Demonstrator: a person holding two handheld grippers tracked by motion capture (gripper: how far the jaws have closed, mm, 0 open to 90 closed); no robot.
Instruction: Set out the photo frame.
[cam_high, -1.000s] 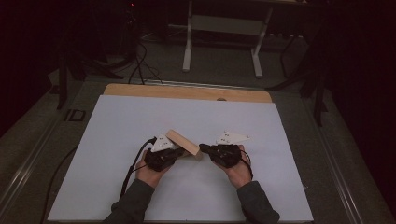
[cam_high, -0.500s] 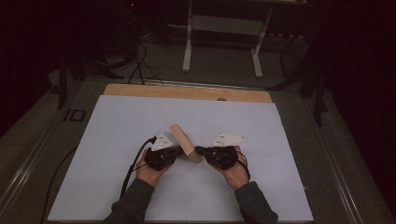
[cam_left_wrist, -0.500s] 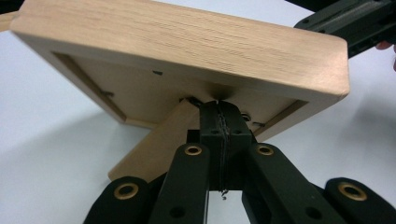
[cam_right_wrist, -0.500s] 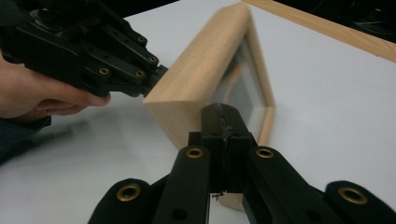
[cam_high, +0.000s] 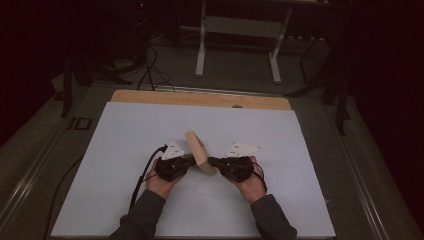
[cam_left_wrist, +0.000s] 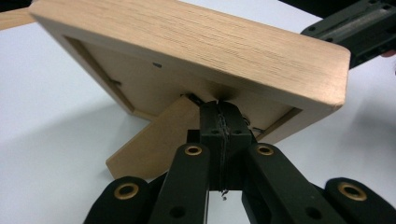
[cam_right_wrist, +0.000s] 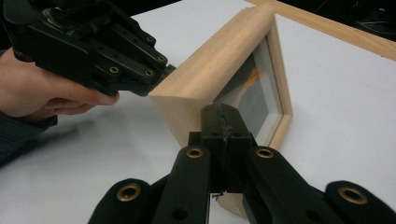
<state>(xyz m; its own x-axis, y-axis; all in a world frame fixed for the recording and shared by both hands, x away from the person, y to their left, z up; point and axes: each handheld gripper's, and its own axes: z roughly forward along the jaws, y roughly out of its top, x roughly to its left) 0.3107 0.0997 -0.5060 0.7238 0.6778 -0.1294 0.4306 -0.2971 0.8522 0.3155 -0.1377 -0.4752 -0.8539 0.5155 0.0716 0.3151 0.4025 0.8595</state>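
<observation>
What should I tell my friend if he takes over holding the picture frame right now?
Left gripper: jaws shut, tips against the back of the wooden picture frame, where its stand leg folds out.
Right gripper: jaws shut, tips at the frame's glass front, near its lower edge.
The frame stands tilted on the white table cover, between the two grippers, near the person's side.
Done: the stand leg is swung out from the back.
Left: probably set the frame so it stands on its leg alone, then draw both grippers away. Go gently; the frame could tip over.
</observation>
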